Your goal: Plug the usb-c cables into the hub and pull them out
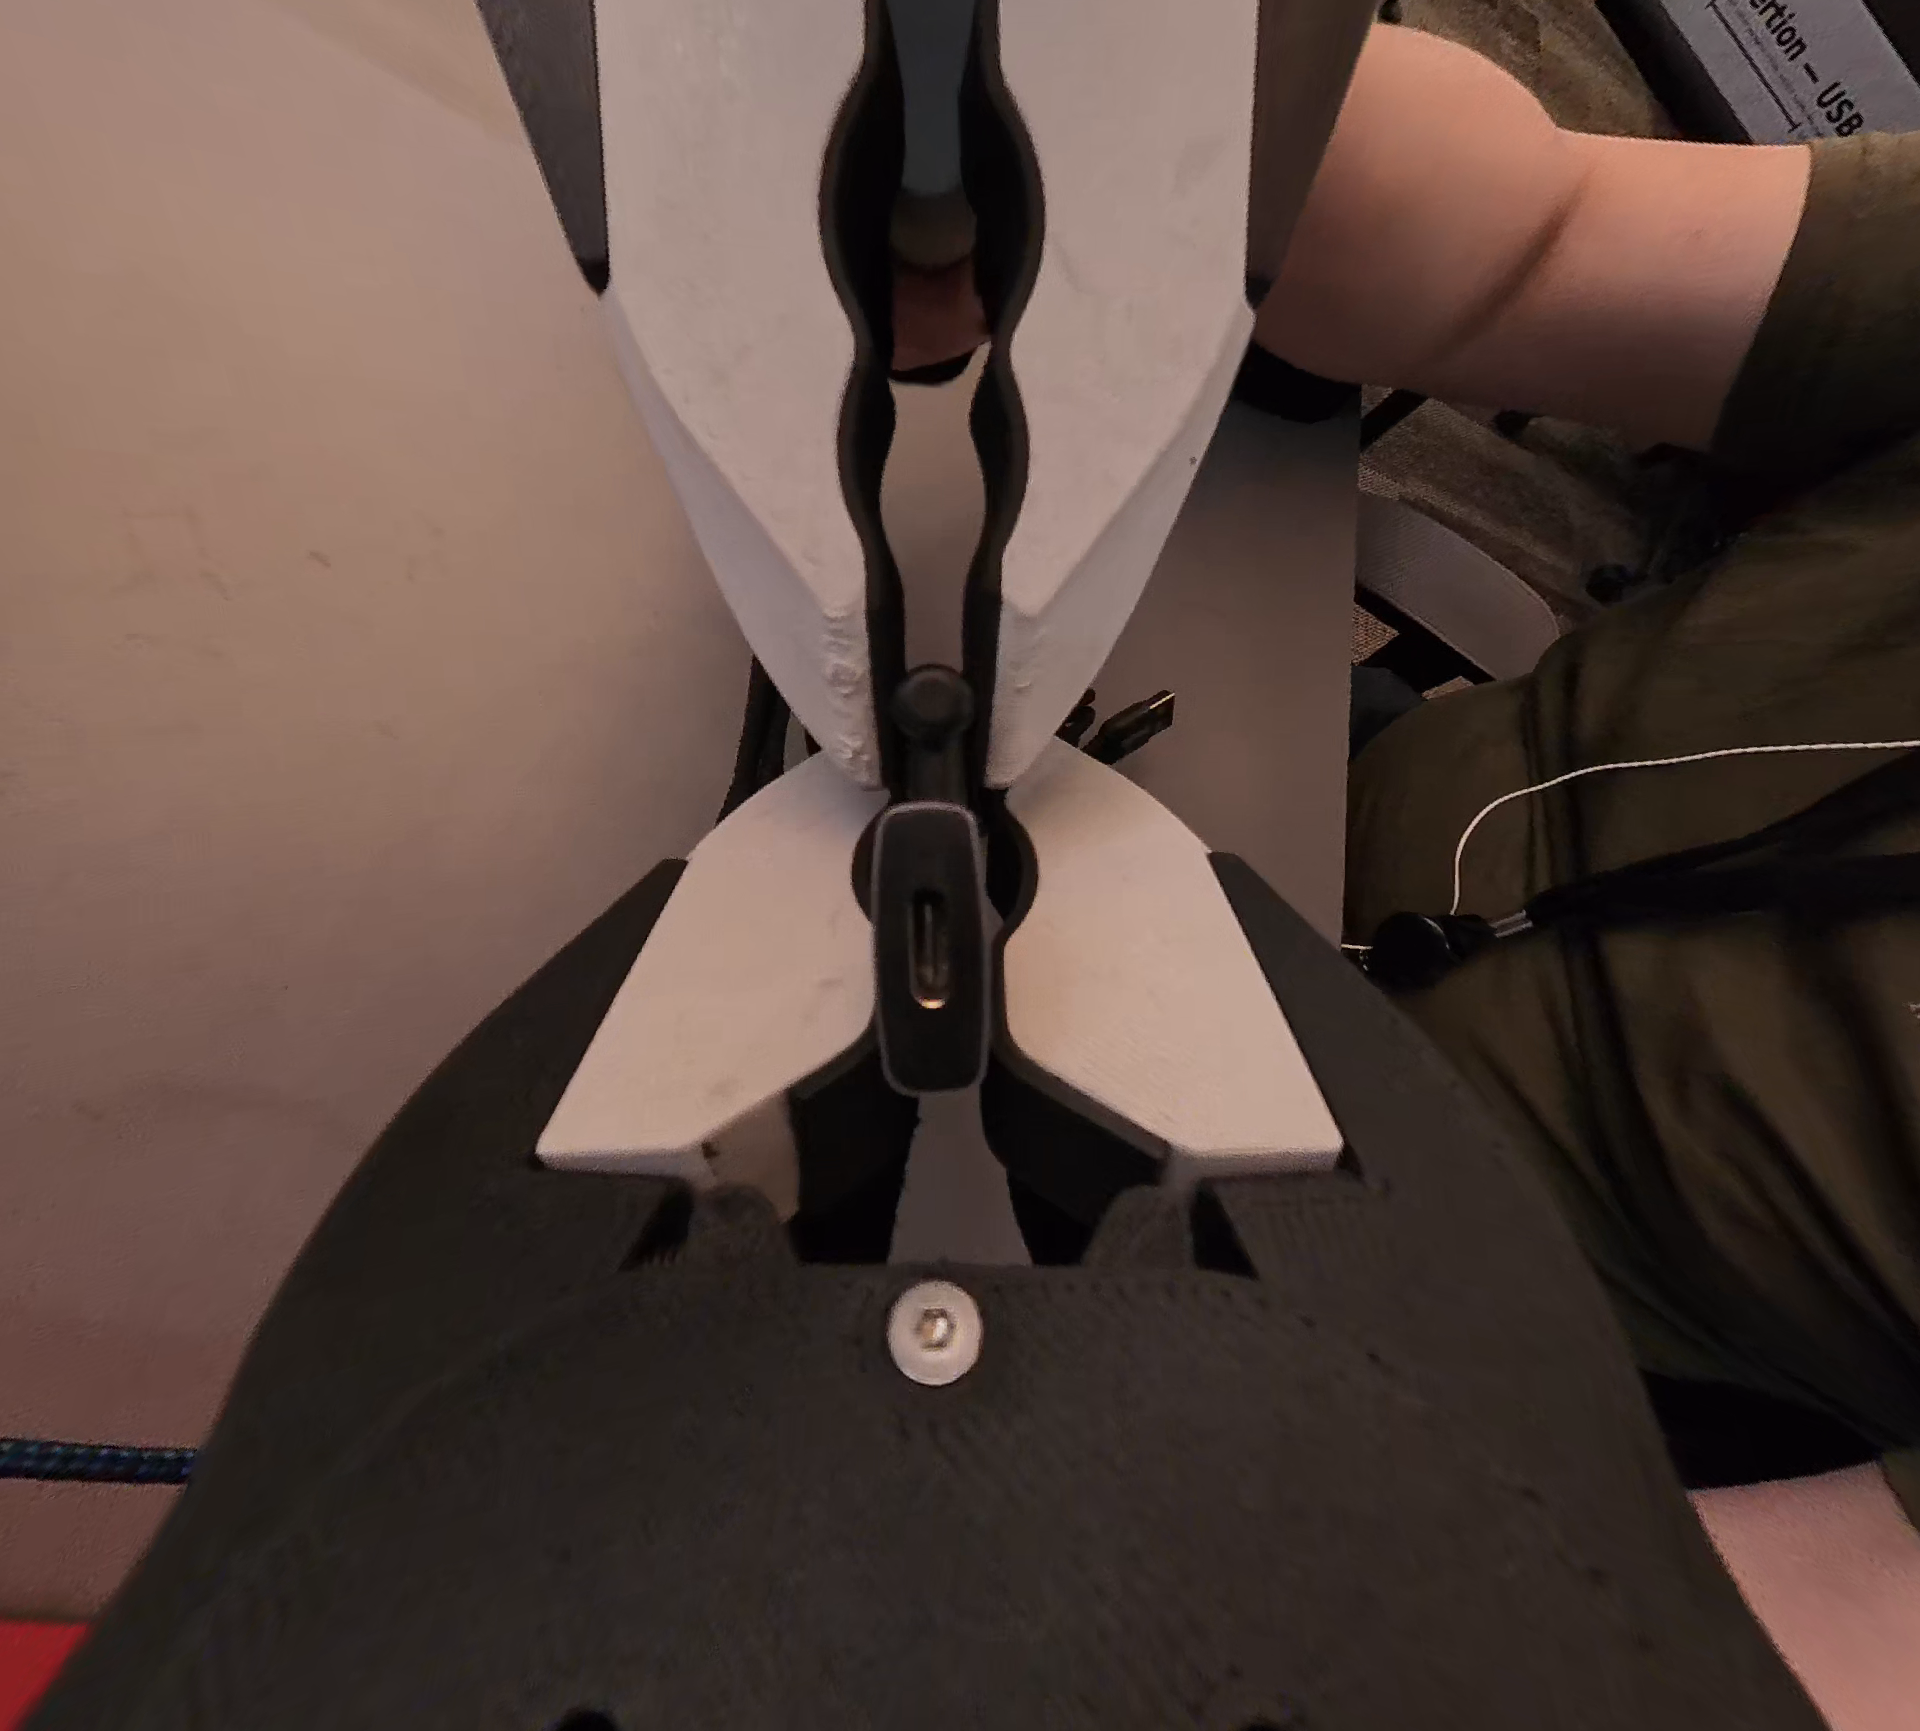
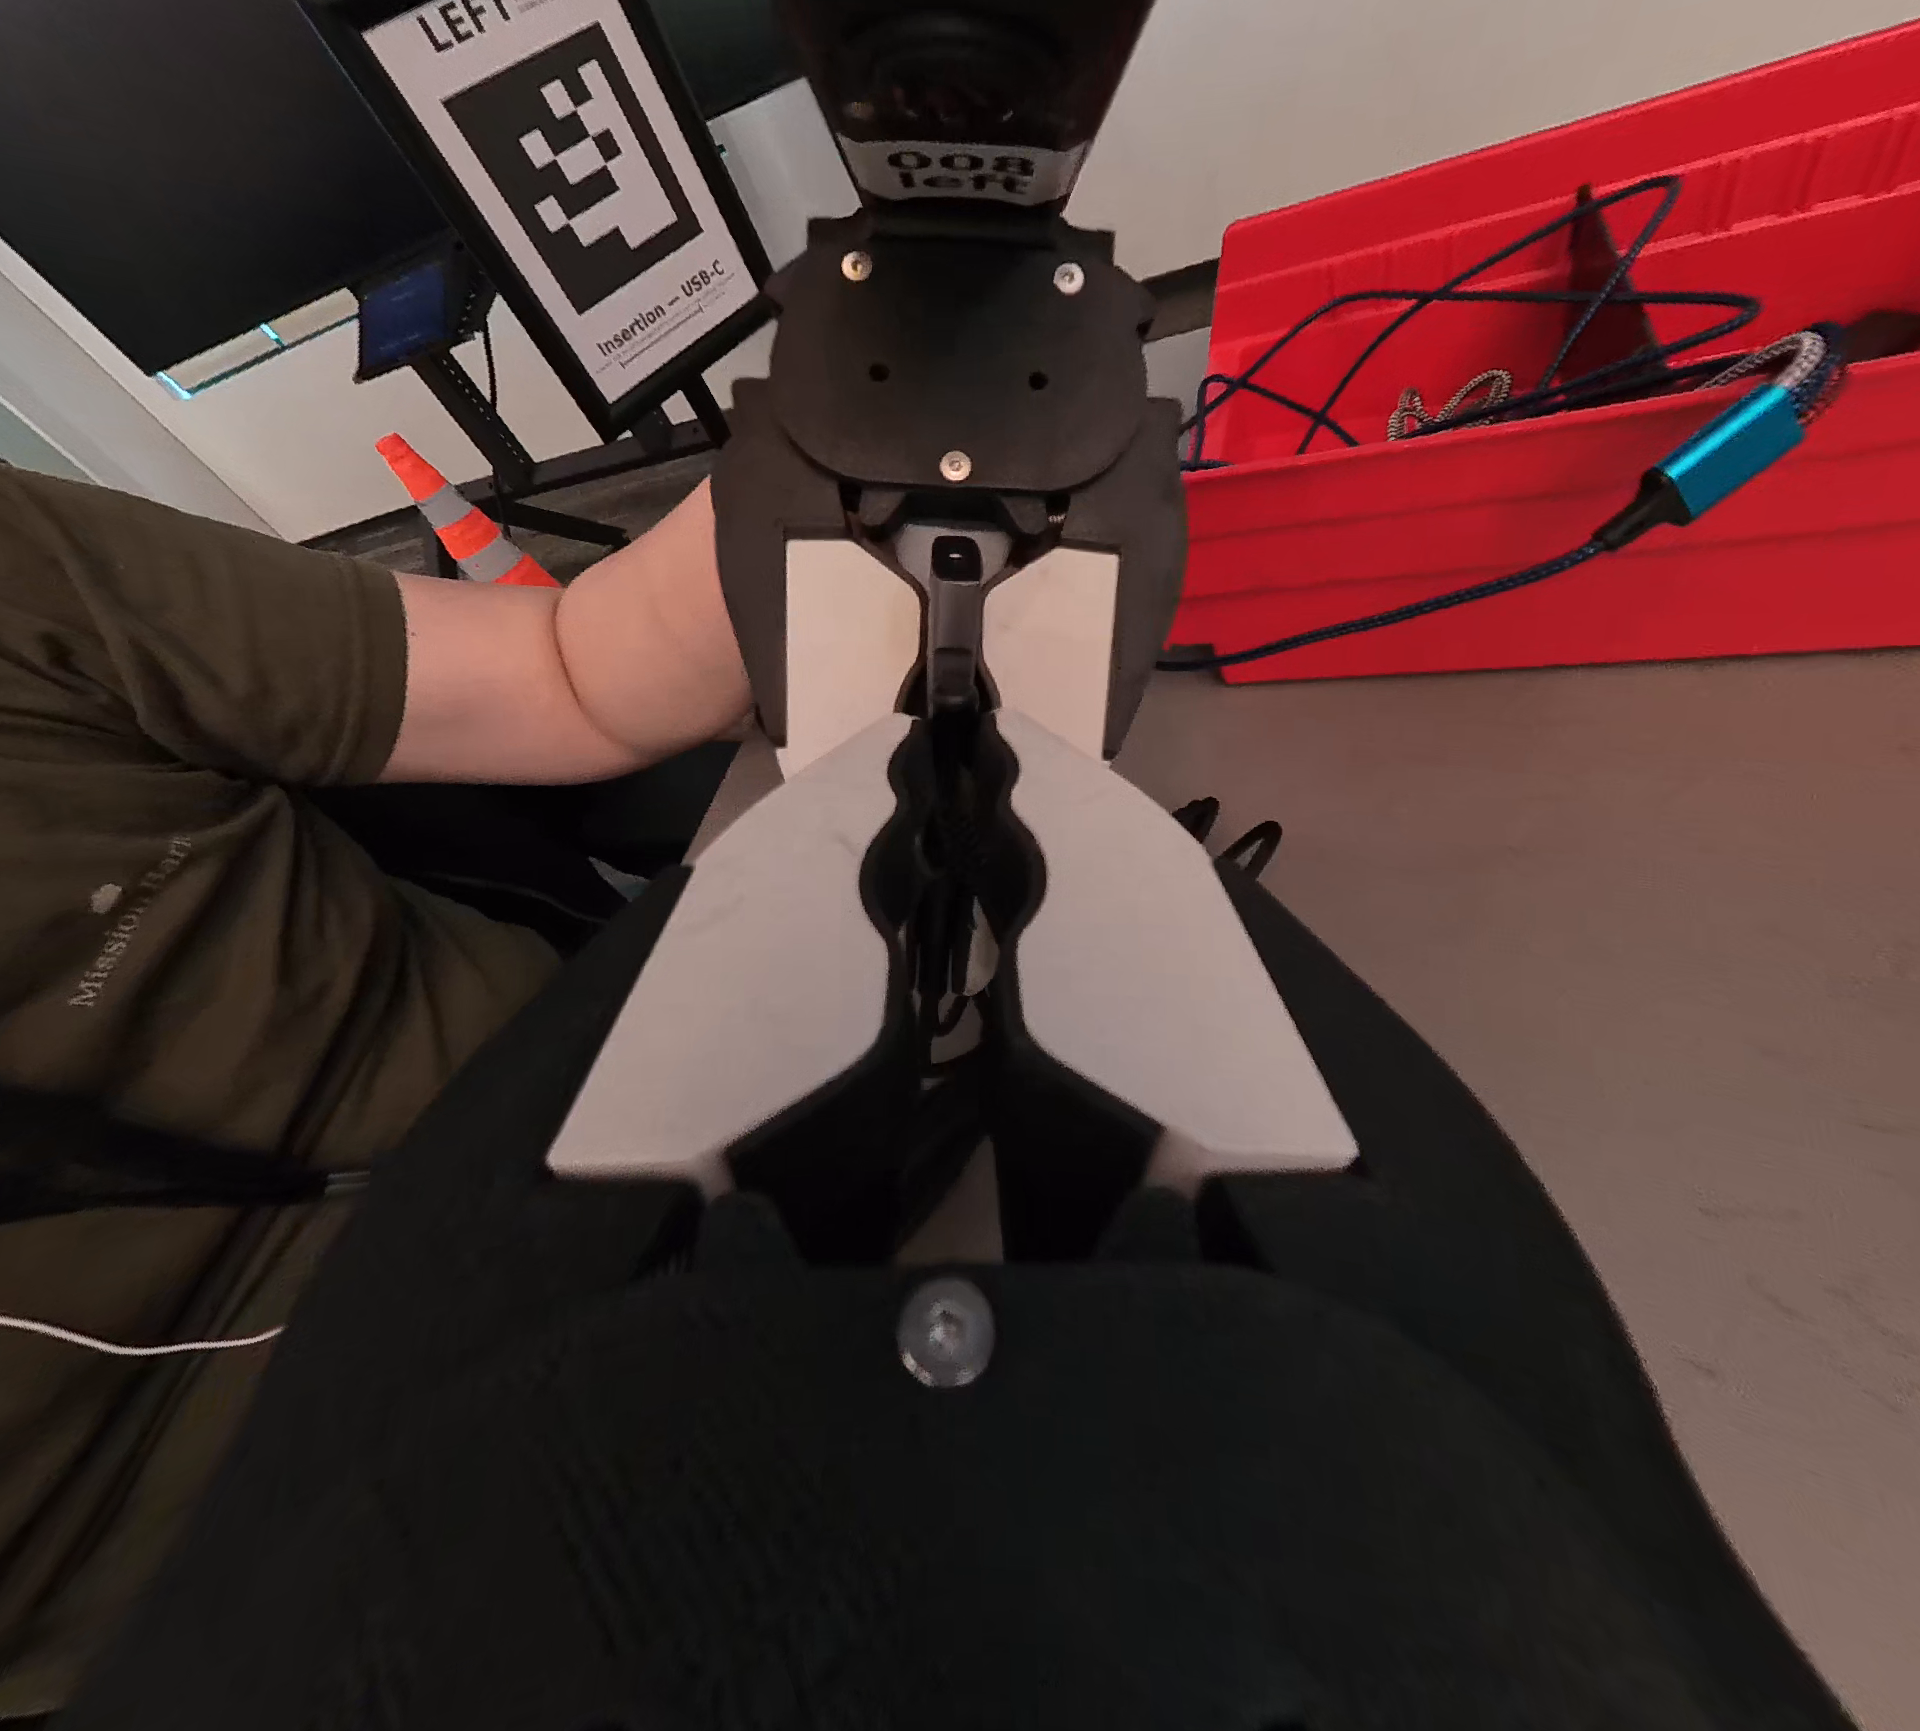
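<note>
My left gripper [image 1: 928, 814] is shut on a dark grey hub [image 1: 928, 954], held upright with one USB-C port facing its camera. My right gripper [image 1: 932, 772] comes in from the opposite side, tip to tip with the left. It is shut on a black USB-C cable plug [image 1: 932, 710] that meets the hub's far end; how deep it sits is hidden. In the right wrist view my right gripper [image 2: 948, 731] pinches the black cable [image 2: 940, 850], with the hub [image 2: 951, 611] straight ahead between the left gripper's fingers [image 2: 831, 642].
A red bin [image 2: 1558, 559] with tangled cables stands at the right on the table [image 2: 1558, 902]. A blue adapter [image 2: 1730, 445] on a braided cable hangs over its rim. A framed marker sign [image 2: 561, 154], an orange cone [image 2: 457, 518] and a person's arm [image 2: 623, 673] are at the left. There is about 6 cm between the tips of the two grippers.
</note>
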